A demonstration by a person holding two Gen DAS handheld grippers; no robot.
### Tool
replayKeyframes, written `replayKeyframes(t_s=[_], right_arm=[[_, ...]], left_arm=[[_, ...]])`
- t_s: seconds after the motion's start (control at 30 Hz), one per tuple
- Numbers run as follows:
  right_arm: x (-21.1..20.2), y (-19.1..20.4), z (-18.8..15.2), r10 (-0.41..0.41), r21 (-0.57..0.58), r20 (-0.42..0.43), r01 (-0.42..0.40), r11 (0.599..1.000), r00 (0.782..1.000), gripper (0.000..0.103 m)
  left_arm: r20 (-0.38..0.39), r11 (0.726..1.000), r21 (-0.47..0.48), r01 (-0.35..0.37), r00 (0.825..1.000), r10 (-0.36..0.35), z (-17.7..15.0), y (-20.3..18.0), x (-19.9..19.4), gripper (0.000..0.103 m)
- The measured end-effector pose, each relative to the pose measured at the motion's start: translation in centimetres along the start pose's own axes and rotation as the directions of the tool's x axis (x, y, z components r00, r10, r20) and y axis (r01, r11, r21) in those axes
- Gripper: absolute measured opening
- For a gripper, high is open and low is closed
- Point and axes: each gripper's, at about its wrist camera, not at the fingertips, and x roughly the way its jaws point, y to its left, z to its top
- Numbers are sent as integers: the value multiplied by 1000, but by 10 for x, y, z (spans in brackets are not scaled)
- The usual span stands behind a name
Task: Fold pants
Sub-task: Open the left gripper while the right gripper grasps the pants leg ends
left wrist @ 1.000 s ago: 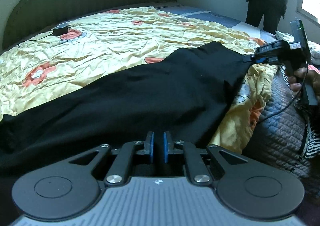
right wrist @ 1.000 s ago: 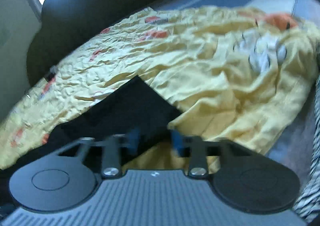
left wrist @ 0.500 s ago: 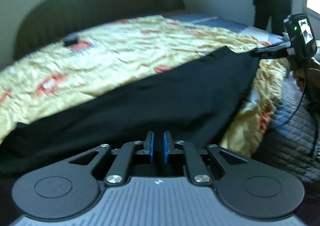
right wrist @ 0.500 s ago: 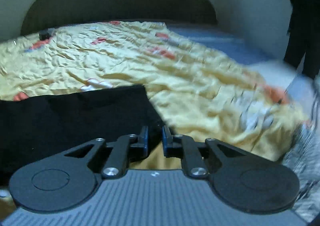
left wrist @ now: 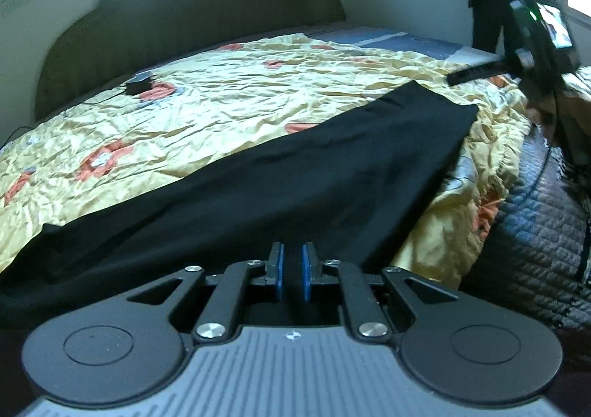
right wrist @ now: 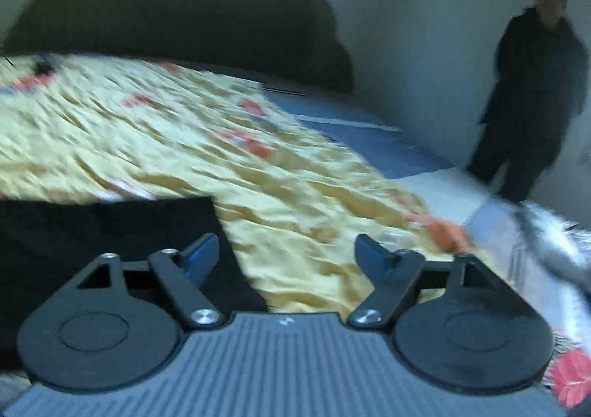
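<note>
My left gripper is clenched on the black pants; my right gripper is opening, pants edge just left of it

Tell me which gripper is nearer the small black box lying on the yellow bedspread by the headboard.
Left, as far as these views show. The left gripper sits over the black pants, facing the black box across the bedspread. The right gripper, jaws opening, is at the pants' far end.
</note>
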Motion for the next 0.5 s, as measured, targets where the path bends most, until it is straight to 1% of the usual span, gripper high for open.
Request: replayKeyframes(t_s=[0.03, 0.07, 0.1, 0.13, 0.17, 0.23, 0.27, 0.3, 0.37, 0.43, 0.5], right_arm=[[6, -6, 4, 57, 60, -39, -55, 997, 998, 75], [14, -19, 6, 99, 156, -87, -85, 984, 991, 68], [19, -32, 4, 118, 250, -111, -87, 964, 987, 67], [23, -44, -2, 139, 328, -120, -93, 940, 983, 66], [28, -59, -9, 180, 418, -127, -112, 902, 976, 66], [39, -76, -26, 262, 532, -135, -154, 833, 955, 61], [46, -80, -35, 289, 572, -136, -163, 804, 948, 61], [52, -84, -42, 319, 609, -111, -189, 770, 941, 61], [58, -86, -50, 357, 653, -49, -240, 718, 933, 61], [60, -86, -55, 391, 674, -20, -276, 685, 920, 62], [58, -88, -56, 413, 683, -3, -300, 666, 911, 59]], left_arm=[[-5, 1000, 8, 6, 1000, -6, 2, -4, 1, 10], [-8, 1000, 16, 11, 1000, -11, 4, -7, 2, 10], [-5, 999, 26, 20, 1000, -20, 5, -11, 2, 10], [3, 999, 39, 27, 1000, -27, 6, -15, 2, 10], [9, 999, 45, 24, 1000, -24, 7, -18, 2, 10], [21, 999, 48, 6, 1000, -7, 7, -24, 4, 10], [23, 999, 45, 4, 1000, -5, 8, -25, 4, 10], [24, 999, 38, -2, 1000, 1, 8, -25, 4, 10], [22, 1000, 23, -18, 1000, 17, 7, -25, 1, 10], [17, 1000, 5, -22, 1000, 22, 5, -22, -1, 10], [8, 999, -7, -31, 999, 31, 5, -19, -2, 10]])
